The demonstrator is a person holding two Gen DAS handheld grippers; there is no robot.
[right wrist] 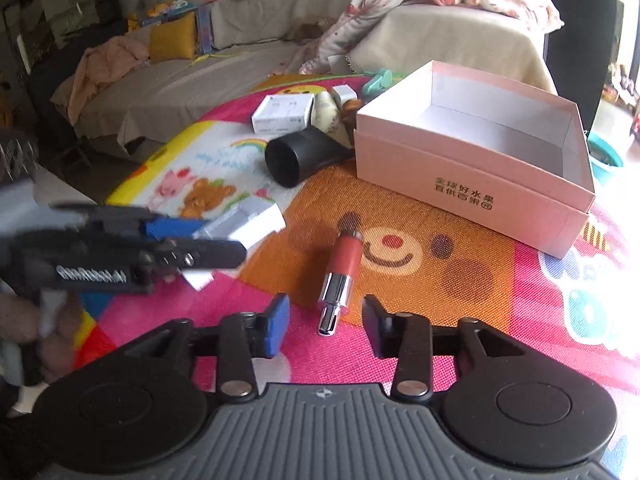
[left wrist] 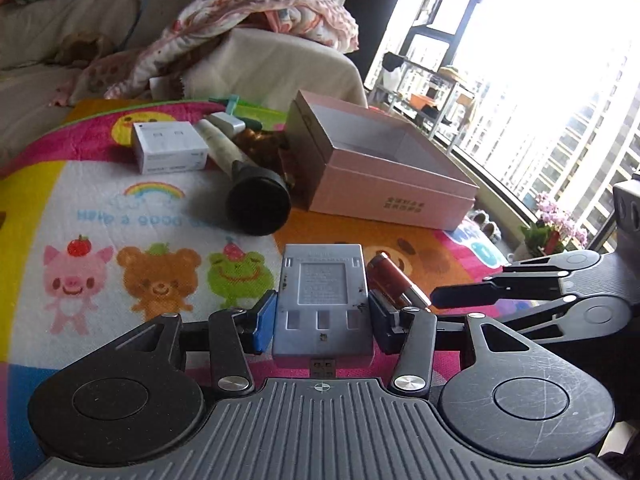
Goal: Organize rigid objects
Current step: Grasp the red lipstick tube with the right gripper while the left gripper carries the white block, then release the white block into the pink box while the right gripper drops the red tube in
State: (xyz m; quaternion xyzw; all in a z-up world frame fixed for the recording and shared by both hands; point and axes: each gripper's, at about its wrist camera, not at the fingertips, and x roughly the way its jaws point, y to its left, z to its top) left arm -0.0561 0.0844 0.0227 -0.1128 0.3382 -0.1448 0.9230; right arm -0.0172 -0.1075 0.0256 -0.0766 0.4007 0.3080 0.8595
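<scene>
My left gripper [left wrist: 322, 322] is shut on a flat grey plastic device [left wrist: 322, 296] with a USB plug, its blue pads pressed on both long sides. In the right wrist view this gripper [right wrist: 208, 240] carries the grey device [right wrist: 248, 226] above the cartoon mat. A red and chrome cylinder [right wrist: 346, 256] lies on the mat, its chrome tip reaching between the fingers of my right gripper [right wrist: 326, 326], which is open and not touching it. The red cylinder [left wrist: 390, 276] also shows just right of the held device. An open pink box [right wrist: 472, 184] stands empty behind it, also seen as the pink box [left wrist: 400, 184].
A black funnel-shaped nozzle [left wrist: 258, 204] lies left of the box, with a small white carton [left wrist: 170, 152] and a cream bottle [left wrist: 224, 148] behind it. A sofa with a crumpled floral blanket [left wrist: 260, 12] borders the mat's far side. Windows [left wrist: 560, 80] stand on the right.
</scene>
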